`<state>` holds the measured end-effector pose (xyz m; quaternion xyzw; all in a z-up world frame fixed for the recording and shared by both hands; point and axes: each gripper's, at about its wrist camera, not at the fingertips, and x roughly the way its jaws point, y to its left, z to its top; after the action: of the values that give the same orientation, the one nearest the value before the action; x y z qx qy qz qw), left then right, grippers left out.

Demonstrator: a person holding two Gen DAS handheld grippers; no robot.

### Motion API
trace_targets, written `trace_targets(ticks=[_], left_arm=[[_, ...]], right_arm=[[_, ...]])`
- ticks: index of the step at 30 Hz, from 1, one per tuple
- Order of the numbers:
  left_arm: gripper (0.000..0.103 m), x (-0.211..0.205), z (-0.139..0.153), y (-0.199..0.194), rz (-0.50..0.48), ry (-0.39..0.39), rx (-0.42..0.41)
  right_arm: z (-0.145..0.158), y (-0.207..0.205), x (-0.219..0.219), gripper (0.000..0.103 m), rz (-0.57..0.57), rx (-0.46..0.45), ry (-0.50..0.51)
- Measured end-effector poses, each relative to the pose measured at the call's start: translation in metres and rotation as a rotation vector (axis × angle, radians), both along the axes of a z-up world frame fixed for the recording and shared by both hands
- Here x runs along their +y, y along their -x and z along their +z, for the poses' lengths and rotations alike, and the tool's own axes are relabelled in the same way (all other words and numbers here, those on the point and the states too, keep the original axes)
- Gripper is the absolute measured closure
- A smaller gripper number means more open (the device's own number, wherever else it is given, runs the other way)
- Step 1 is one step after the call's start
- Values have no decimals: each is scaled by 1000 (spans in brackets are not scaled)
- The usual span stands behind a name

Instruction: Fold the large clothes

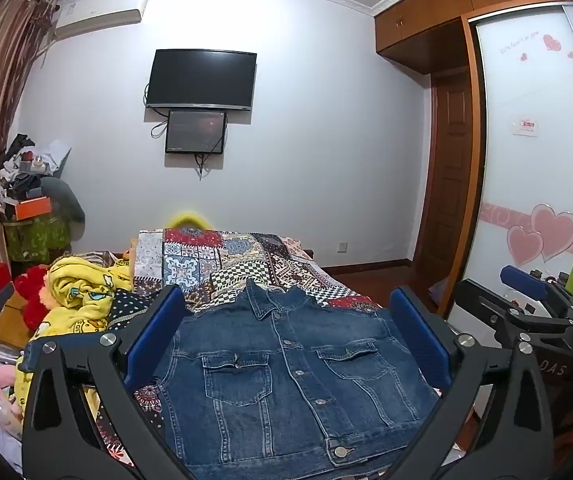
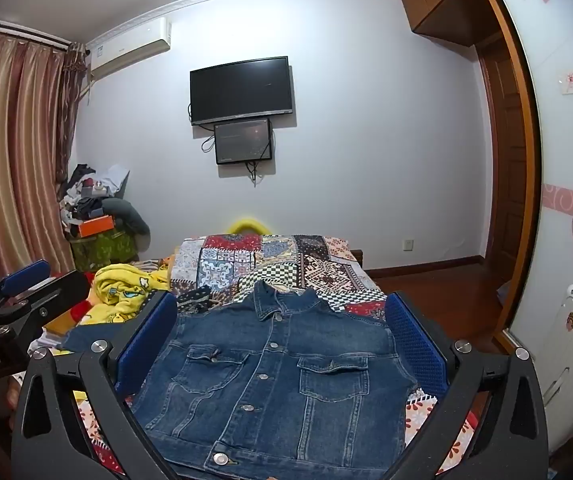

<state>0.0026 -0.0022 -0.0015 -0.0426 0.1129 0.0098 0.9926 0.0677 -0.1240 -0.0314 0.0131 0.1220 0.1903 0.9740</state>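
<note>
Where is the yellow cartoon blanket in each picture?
Left wrist view: the yellow cartoon blanket is bunched at the left, beside the denim jacket.
Right wrist view: the blanket is left of centre, behind the left blue pad.
Shared landmark: the wall TV.

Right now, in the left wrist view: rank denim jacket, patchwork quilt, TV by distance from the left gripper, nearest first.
1. Denim jacket: lying buttoned and flat, directly between the open fingers of the left gripper.
2. Patchwork quilt: spread on the bed beyond the jacket's collar, ahead.
3. TV: mounted on the far wall, above a smaller screen.
</note>
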Motion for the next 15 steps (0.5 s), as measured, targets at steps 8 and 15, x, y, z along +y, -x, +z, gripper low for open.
trace_targets(ticks=[8,15], left_arm=[[0,2,-2,2,-1,2,-2],[0,3,-5,2,-4,7,0]], right_arm=[[0,0,0,0,-1,-1,-2],[0,1,0,0,2,-3,0]])
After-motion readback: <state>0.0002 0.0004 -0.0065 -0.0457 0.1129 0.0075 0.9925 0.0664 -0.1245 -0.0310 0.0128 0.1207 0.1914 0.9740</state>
